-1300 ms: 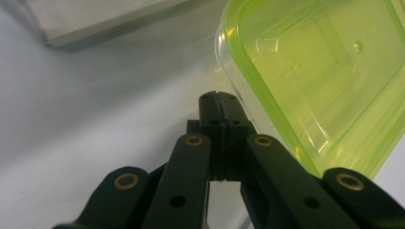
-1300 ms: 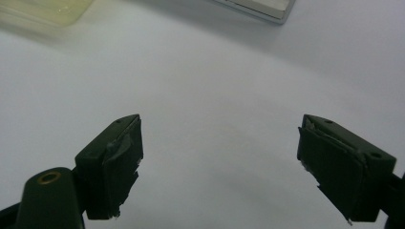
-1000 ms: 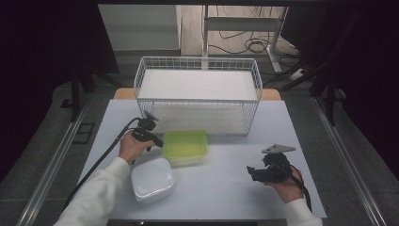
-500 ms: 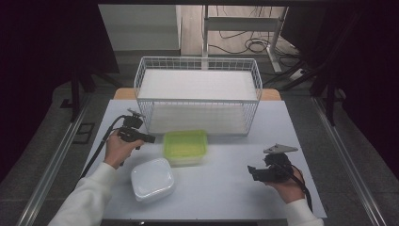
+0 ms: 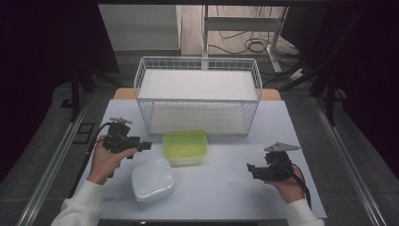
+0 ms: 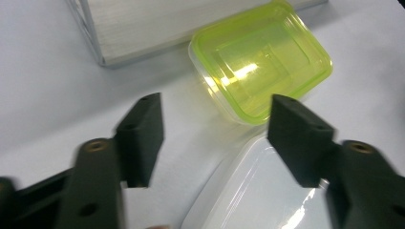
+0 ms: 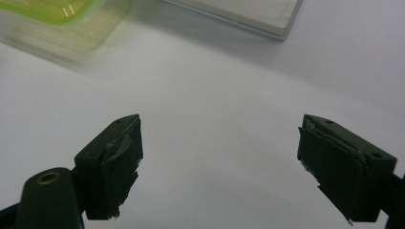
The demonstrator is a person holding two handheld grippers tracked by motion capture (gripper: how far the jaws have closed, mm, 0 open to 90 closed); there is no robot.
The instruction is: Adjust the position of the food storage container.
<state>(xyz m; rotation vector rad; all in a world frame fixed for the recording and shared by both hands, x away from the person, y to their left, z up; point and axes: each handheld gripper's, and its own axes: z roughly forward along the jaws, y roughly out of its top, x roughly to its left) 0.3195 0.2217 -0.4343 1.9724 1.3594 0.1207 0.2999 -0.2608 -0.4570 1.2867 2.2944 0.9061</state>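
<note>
My left gripper (image 5: 141,145), jaws just spread and empty, hangs left of the green-lidded box (image 5: 185,146), itself before the wire basket (image 5: 197,96). Next I grasp that box; right gripper (image 5: 251,169) waits spread.

green-lidded box (image 7: 52,21): blurred, cut off at the upper left edge of the right gripper view
clear box (image 6: 267,191): cut off at the bottom edge of the left gripper view

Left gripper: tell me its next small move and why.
Probably ease the left gripper forward to the green-lidded box. Its jaws have just been opening and stand apart with nothing between them, pointing at that box, which lies in front of the wire basket beside the clear box.
</note>
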